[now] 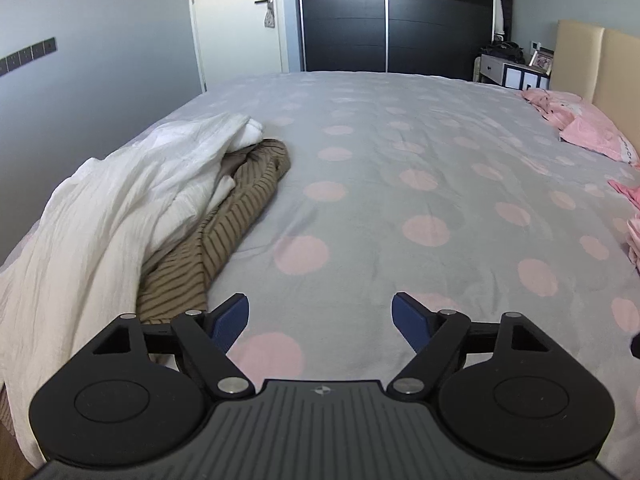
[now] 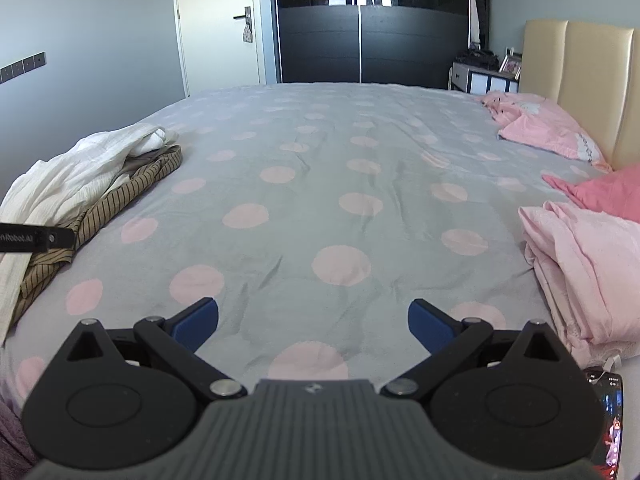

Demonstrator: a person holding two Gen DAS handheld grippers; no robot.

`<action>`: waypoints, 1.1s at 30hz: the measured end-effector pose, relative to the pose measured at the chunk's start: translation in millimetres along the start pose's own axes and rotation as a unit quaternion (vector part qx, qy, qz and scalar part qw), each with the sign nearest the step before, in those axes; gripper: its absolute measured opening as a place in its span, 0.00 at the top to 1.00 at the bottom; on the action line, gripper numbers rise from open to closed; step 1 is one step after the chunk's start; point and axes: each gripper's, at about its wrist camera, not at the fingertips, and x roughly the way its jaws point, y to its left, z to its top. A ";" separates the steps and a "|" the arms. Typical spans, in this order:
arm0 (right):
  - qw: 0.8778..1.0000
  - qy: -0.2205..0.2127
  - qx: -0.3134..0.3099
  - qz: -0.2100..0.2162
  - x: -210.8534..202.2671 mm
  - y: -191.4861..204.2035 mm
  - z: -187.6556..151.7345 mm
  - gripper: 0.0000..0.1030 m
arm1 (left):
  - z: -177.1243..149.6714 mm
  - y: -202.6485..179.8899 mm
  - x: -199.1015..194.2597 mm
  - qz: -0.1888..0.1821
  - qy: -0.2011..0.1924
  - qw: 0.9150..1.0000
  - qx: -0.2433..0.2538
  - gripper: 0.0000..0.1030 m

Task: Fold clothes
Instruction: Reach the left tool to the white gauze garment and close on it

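Ahead of you the bed spreads wide under a grey cover with pink dots, and past its far edge stand a dark sliding wardrobe and a cream door. A padded headboard runs along the right, with pink pillows against it and a bedside cabinet in the corner. A folded pink stack lies on the bed's right side, close to your right gripper, and a phone with a lit screen sits at the lower right edge of that view.

The clothes you are to fold lie heaped along the bed's left edge: a white crinkled garment draped over a brown striped garment, the two touching and partly tangled. The brown one reaches down just beside the left finger of your left gripper.

You hold both grippers low over the cover, pointing toward the wardrobe. On each, the blue-padded fingers are spread wide with only bedcover between them, gripping nothing. A black piece of your left gripper juts into the right wrist view at the left edge, over the striped garment
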 end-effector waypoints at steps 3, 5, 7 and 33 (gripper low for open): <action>0.999 0.023 -0.018 0.017 -0.2 0.9 7.2 0.19 | 19.6 37.1 7.0 0.018 0.007 1.000 -0.011 0.24; 0.998 0.031 -0.045 0.024 0.4 2.9 9.8 0.19 | 32.7 63.9 14.2 0.046 0.002 0.999 -0.018 0.24; 0.998 0.030 -0.057 0.018 3.4 2.9 8.4 0.19 | 45.8 91.3 23.8 0.072 -0.005 0.997 -0.032 0.24; 0.993 0.087 -0.073 0.033 56.2 22.5 -33.0 0.18 | 58.7 196.7 138.2 0.167 0.050 0.984 -0.032 0.95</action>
